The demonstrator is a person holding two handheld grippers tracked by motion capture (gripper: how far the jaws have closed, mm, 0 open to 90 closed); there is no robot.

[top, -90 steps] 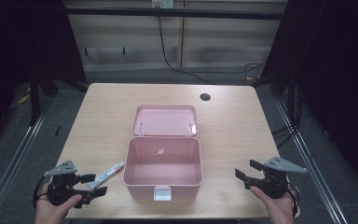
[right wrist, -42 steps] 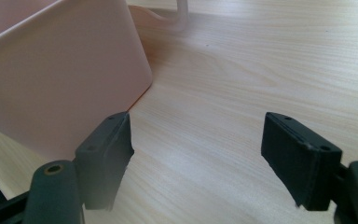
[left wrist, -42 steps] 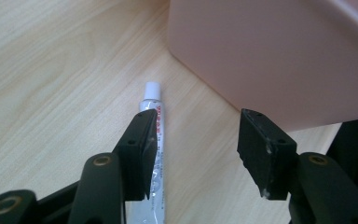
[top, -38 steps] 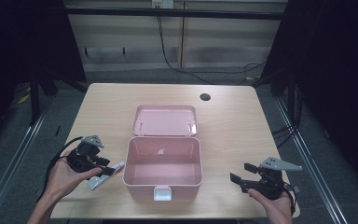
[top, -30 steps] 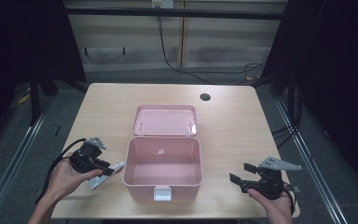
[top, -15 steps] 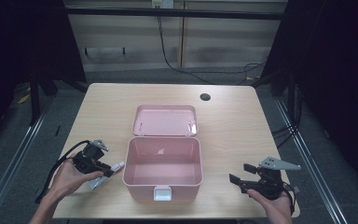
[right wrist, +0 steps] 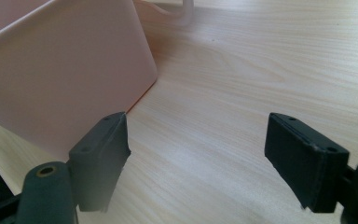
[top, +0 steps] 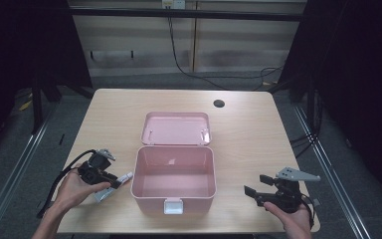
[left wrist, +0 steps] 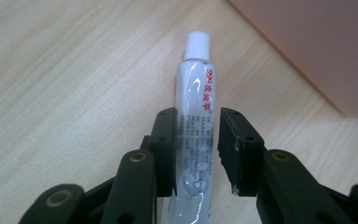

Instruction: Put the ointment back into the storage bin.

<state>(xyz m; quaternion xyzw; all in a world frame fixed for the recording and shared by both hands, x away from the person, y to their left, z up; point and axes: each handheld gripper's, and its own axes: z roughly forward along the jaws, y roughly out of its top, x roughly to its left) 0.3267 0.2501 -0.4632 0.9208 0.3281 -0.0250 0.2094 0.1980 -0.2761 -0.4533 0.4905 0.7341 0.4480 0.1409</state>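
Gripping a small tube (left wrist: 195, 116), the left gripper (left wrist: 197, 140) has its black jaws narrow, one pad at each flank of the tube's soft body; the jaws have just been closing and then easing slightly, with the tube between them throughout. Tube: glossy translucent-white plastic, flattened toward the crimped end, round white cap at the far end, red characters and fine grey print down its length. It lies flat on the table (left wrist: 65, 70), cap toward the box (left wrist: 317, 42), just beside the box's left wall but apart from it. In the high view the tube (top: 113, 186) sits at the front left of the table (top: 258, 139), under the left gripper (top: 110, 182), which the left hand (top: 72, 191) holds low and angled toward the box (top: 174, 179).

Box: matte pink plastic, rectangular with rounded corners, smooth walls, inside bare, pale latch tab at the front. Its lid (top: 176, 128) is hinged back flat on the table behind it, shallow, with a raised rim.

Right gripper (top: 258, 188): jaws wide, nothing between them, held by the right hand (top: 291, 216) at the front right, well apart from the box. In its own view the right gripper (right wrist: 196, 154) shows flat rectangular black pads with small screw holes, above bare table (right wrist: 242, 93); box corner (right wrist: 65, 79) at left.

Table: pale wood-grain laminate, fine straight lines, rounded corners, a dark round hole (top: 219, 103) near the back edge.
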